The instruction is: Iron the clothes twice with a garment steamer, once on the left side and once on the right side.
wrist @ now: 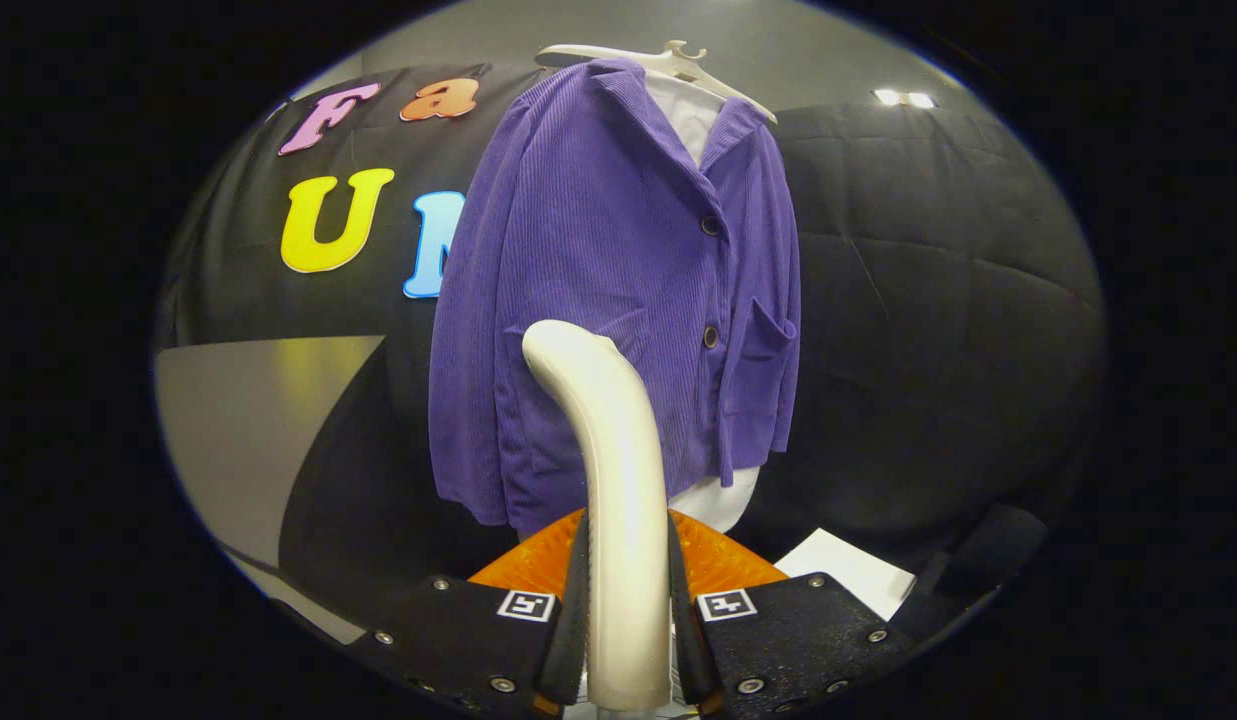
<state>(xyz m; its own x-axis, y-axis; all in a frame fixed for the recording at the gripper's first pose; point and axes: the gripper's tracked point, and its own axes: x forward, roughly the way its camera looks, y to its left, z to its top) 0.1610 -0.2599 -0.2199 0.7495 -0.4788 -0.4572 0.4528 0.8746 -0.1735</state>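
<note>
Right now, in the claw's own view, we are holding the garment steamer [618,520] upright: the claw [626,625] is clamped on its cream handle, with both black fingers [574,610] pressing against it from either side in the lower centre of the frame. The steamer's curved head is rising in front of the purple corduroy jacket [598,300], which is hanging over a white shirt [690,115] on a white hanger [678,62] in the upper centre of the frame. The head is overlapping the jacket's lower front, just left of the button line, though we cannot tell whether it is touching the cloth. Behind the handle, something orange and ribbed [718,560] is showing, and a white sheet [848,570] is lying to the lower right.

We are judging the risks from here. The handle is smooth and rounded, so it could be twisting in the fingers if we push sideways against the fabric. The jacket is hanging freely, so a firm stroke could be swinging it away or pulling it off the hanger. The buttons [710,336] and the patch pocket [768,350] could be catching the head during the right-side pass.
</note>
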